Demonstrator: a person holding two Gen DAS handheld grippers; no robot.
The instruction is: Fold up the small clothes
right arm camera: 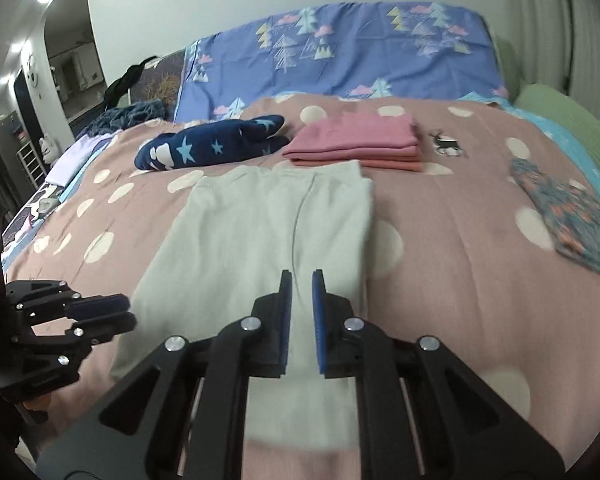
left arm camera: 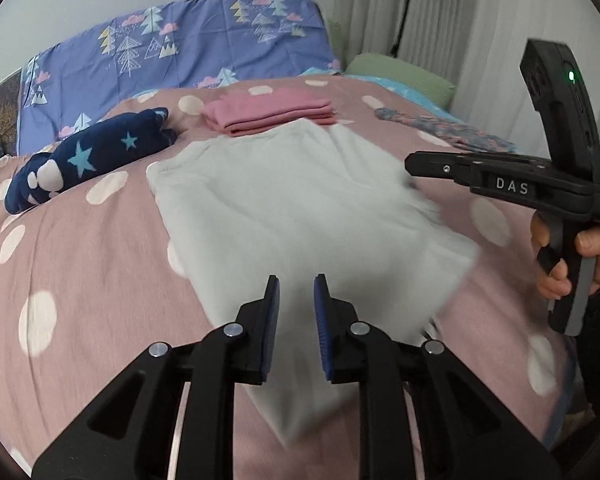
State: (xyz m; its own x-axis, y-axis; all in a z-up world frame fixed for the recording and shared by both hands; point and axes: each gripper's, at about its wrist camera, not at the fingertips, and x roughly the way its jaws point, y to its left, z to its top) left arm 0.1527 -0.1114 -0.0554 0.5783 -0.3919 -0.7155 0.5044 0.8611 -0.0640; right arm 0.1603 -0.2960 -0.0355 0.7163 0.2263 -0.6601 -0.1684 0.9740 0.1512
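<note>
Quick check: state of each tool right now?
Left tool: open, holding nothing, over the white garment.
Right tool: open, holding nothing, over the same garment.

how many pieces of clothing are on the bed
4: white garment spread in the middle, folded pink one behind it, navy star one back left, patterned blue one at right. More may be hidden.

Garment (right arm camera: 256, 240): plain pale mint-white. Bedspread (right arm camera: 452, 216): dusty pink with white dots. Folded stack (right arm camera: 360, 140): plain pink over a salmon layer. Bundle (right arm camera: 216, 142): navy with light blue stars and white blotches. Pillow (right arm camera: 340, 52): periwinkle blue with pastel trees and pink clouds. Cloth (right arm camera: 572, 216): blue-grey with orange-pink print. Cushion (right arm camera: 568, 124): green. Left gripper (left arm camera: 297, 312) and right gripper (right arm camera: 301, 300): black, blue pads.
</note>
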